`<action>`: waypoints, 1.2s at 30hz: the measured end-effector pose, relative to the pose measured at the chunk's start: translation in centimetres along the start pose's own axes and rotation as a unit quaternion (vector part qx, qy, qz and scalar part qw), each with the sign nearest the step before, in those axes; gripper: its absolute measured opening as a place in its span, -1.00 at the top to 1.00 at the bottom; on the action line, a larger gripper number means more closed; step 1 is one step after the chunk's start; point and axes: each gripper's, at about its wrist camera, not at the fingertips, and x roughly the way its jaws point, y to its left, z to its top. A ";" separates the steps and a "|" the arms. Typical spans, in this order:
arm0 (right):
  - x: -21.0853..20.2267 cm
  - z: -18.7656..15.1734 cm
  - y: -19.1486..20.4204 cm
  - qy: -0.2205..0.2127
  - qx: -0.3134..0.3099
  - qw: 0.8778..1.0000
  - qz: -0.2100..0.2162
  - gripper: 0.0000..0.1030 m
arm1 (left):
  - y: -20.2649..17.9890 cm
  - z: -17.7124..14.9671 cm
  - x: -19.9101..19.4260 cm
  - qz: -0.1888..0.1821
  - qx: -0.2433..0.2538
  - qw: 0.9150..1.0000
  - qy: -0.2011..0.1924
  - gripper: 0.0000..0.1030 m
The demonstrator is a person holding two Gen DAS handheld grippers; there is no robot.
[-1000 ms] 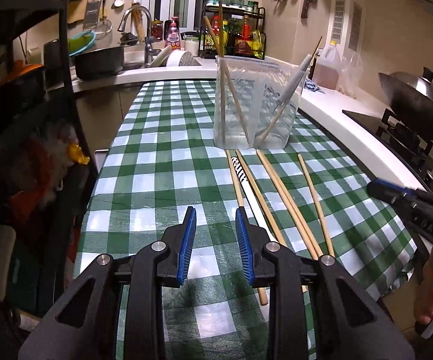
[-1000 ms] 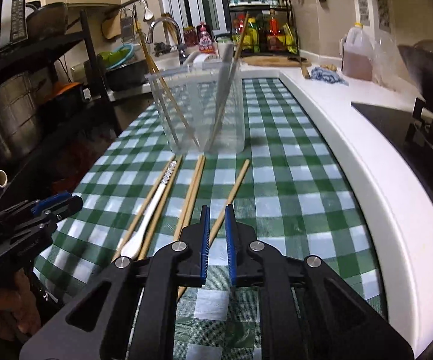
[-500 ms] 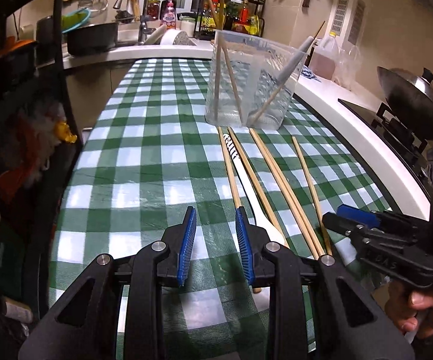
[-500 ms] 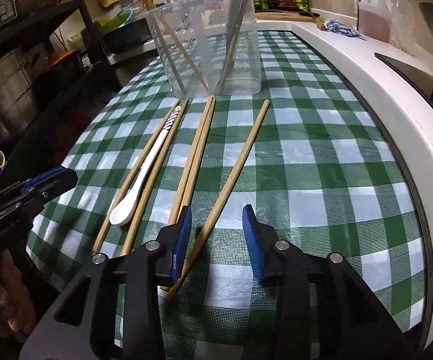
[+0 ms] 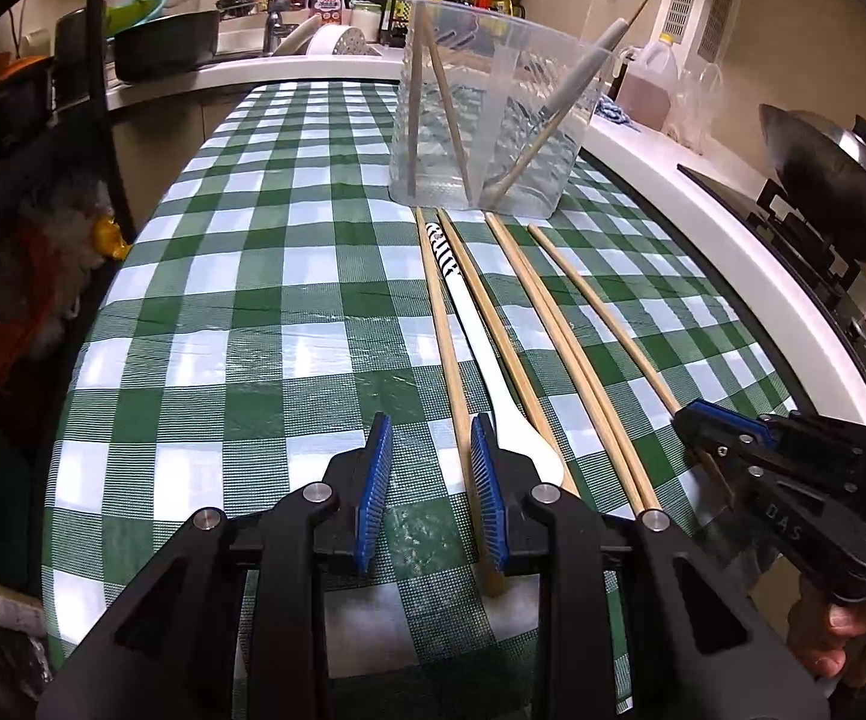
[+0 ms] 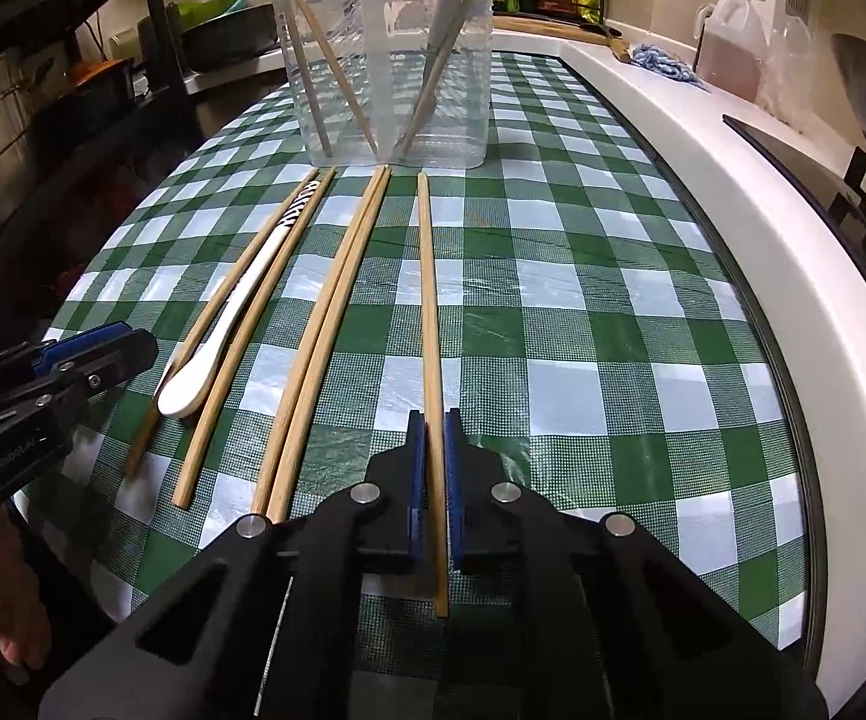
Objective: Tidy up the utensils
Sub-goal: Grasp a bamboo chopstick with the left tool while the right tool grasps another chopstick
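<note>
The right gripper is clamped on a single light wooden chopstick — its blue ribbed pads press both sides of the stick near its near end, and the short tail of the stick pokes out behind the pads toward the camera. The rest of that chopstick runs straight ahead of the tongs across the green-and-white checked tablecloth toward the clear plastic tub, ending just short of its base.

Left of the right tongs lies a pair of wooden chopsticks side by side, touching along most of their length. Further left sits a white plastic spoon with a black-striped handle, its bowl nearest the tongs, flanked by two more loose wooden sticks.

The left gripper stands partly open with nothing between its pads; bare cloth shows in the gap. Its right pad sits over the near end of one wooden stick, and the spoon's bowl lies just beyond that pad's right side.

Ahead of both tongs, the tub stands upright and holds several sticks leaning against its walls, plus a grey-handled utensil. A hand grips the right tool's handle.
</note>
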 end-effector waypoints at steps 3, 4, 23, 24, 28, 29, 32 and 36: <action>-0.1 -0.2 0.2 -0.001 -0.001 1.000 -0.006 0.74 | -0.1 0.0 0.2 0.005 0.004 1.000 0.002 0.47; -0.2 -0.3 0.3 -0.002 -0.002 1.000 -0.008 0.74 | -0.2 0.0 0.3 0.006 0.006 1.000 0.002 0.47; -0.3 -0.5 -0.6 -0.014 0.032 0.999 -0.022 0.88 | -1.4 -0.6 0.7 0.043 0.049 0.998 0.008 0.87; -0.3 -0.5 -0.8 -0.014 0.038 0.999 -0.026 0.88 | -1.1 -0.6 0.6 0.048 0.042 0.998 0.006 0.88; -0.4 -0.6 -1.3 -0.014 0.051 0.998 -0.035 0.87 | -0.1 -0.6 0.3 0.059 0.027 0.998 0.003 0.88; -0.4 -0.6 -1.2 -0.013 0.050 0.998 -0.036 0.83 | 0.0 -0.7 0.4 0.057 0.027 0.998 0.007 0.88; -0.3 -0.6 -0.9 -0.012 0.042 0.999 -0.031 0.65 | -0.2 -0.8 0.4 0.056 0.034 0.998 0.004 0.88; -0.4 -0.8 -0.7 -0.014 0.041 0.999 -0.032 0.64 | -0.4 -1.1 0.3 0.057 0.038 0.998 0.001 0.87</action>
